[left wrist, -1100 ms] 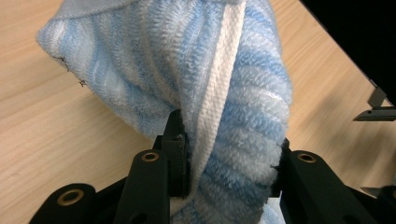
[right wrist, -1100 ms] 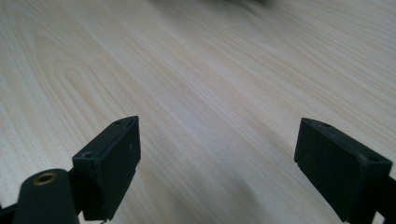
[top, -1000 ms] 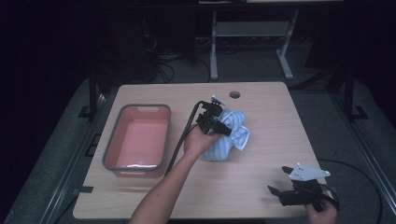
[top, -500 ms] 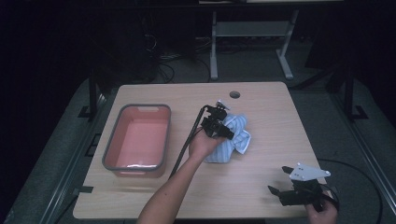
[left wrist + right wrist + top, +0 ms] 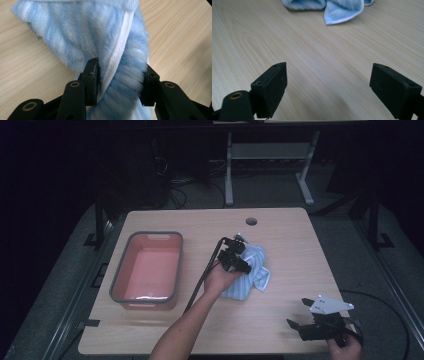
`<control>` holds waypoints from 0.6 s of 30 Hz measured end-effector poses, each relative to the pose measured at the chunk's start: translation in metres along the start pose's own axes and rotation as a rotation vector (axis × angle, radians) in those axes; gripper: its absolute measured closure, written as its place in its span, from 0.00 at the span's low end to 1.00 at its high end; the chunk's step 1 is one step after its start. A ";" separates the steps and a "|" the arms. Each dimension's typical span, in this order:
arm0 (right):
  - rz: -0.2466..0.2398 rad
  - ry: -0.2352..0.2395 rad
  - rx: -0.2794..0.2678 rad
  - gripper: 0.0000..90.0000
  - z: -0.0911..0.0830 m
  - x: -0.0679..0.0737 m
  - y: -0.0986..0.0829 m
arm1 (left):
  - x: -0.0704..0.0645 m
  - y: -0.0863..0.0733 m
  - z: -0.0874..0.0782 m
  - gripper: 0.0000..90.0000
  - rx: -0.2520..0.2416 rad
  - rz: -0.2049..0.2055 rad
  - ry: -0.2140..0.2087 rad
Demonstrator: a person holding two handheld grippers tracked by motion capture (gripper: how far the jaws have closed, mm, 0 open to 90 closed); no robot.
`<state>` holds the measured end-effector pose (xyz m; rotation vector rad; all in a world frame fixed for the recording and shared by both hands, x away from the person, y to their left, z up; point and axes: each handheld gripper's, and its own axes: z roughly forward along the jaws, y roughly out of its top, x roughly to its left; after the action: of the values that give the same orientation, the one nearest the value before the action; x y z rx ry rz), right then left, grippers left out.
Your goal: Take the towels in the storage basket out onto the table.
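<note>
Blue and white fluffy stripes, that's the towel [image 5: 250, 272], bunched in a heap around the middle of the table [image 5: 280, 227], a bit right of centre. The left gripper [image 5: 239, 262] is down on the heap from its near-left side, and in the left gripper view its jaws are pinched on a thick fold of the towel [image 5: 110, 50], with pile bulging out between the pads [image 5: 93, 80]. So it's not fully closed, it's clamped on cloth. A white hem strip runs down through the fold right next to the left pad. The rest of the towel spreads away across the wood above the jaws.

The tub [image 5: 147, 270] is the reddish-pink one with a grey rim, sitting on the left half of the table, well apart from the towel. It looks empty inside from the high view.

The right gripper [image 5: 300, 320] is over by the near right corner of the table, far from the towel, held in a hand [image 5: 345, 350] at the table's edge. Its jaws are spread wide with nothing between them, just bare wood showing in the gap in the right gripper view [image 5: 328, 85]. Farther off in that same view you can see the towel [image 5: 342, 7] at the top, one pointed corner of it lying flat on the table toward the camera.

Cable from the left gripper trails back along the forearm [image 5: 185, 335] toward the near edge.
</note>
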<state>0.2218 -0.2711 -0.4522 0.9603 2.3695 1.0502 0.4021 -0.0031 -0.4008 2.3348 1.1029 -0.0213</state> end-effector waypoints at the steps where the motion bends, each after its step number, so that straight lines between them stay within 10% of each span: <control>1: 0.000 0.000 0.000 0.15 0.000 0.000 0.000 | 0.000 0.000 0.000 0.65 0.000 0.000 0.000; 18: 0.006 0.002 0.004 0.15 0.001 -0.002 -0.001 | -0.001 -0.003 -0.002 0.65 -0.004 0.012 0.010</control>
<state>0.2233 -0.2732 -0.4537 0.9694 2.3725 1.0490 0.3990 -0.0012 -0.4007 2.3404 1.0921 -0.0032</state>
